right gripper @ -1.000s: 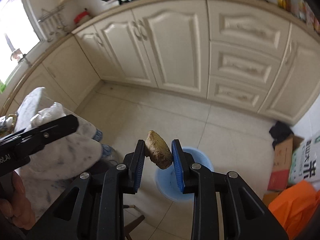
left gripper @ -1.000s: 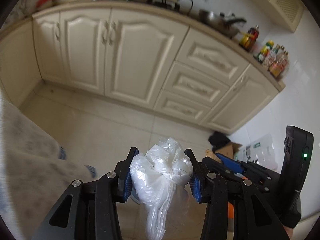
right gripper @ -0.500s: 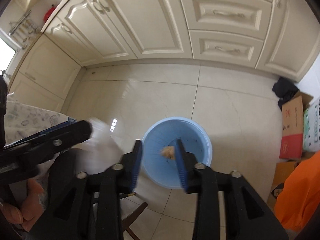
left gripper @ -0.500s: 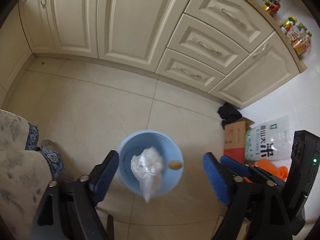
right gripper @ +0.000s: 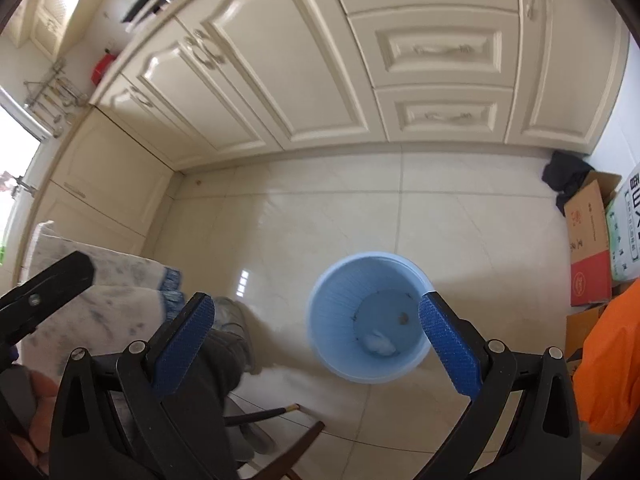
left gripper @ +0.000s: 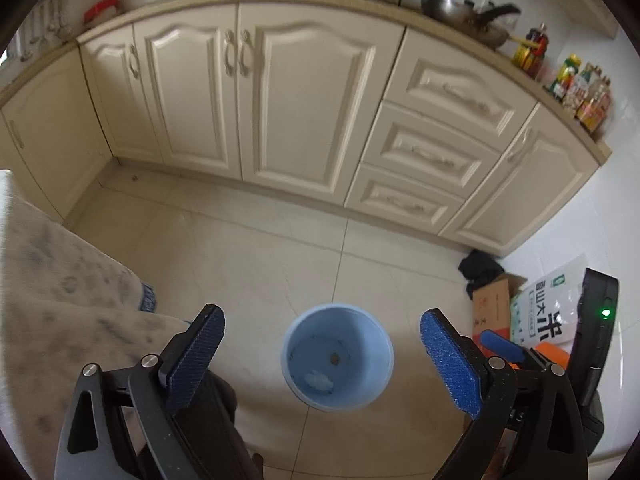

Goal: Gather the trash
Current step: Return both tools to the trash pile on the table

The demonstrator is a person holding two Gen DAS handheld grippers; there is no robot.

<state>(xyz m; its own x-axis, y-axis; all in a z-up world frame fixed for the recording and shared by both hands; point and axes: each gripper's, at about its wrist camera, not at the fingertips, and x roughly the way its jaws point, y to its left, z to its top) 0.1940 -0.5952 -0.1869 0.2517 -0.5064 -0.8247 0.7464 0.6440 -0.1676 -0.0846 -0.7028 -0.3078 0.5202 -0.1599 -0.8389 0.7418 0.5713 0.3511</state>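
A light blue bin (left gripper: 376,380) (right gripper: 332,320) stands on the tiled floor below both grippers. At its bottom lie a crumpled white plastic bag (left gripper: 319,380) (right gripper: 378,343) and a small brown lump (left gripper: 333,358) (right gripper: 403,317). My left gripper (left gripper: 320,344) hangs above the bin, its jaws still opening wide and nothing between the blue pads. The jaws of my right gripper (right gripper: 316,330) are also opening, spread wide and empty, with the bin seen beside the right pad. In the right wrist view the left gripper's black finger (right gripper: 44,284) shows at the left edge.
Cream kitchen cabinets (left gripper: 280,112) run along the back. Cardboard boxes (right gripper: 590,252), a printed bag (left gripper: 548,316), orange plastic (right gripper: 612,360) and a dark cloth (left gripper: 480,270) crowd the right corner. A person's patterned clothing (left gripper: 52,300) and a wooden chair leg (right gripper: 296,448) lie at the left and bottom.
Both grippers went from shut to wide open. The white bag dropped from the left one and the brown lump from the right one; both now lie inside the blue bin.
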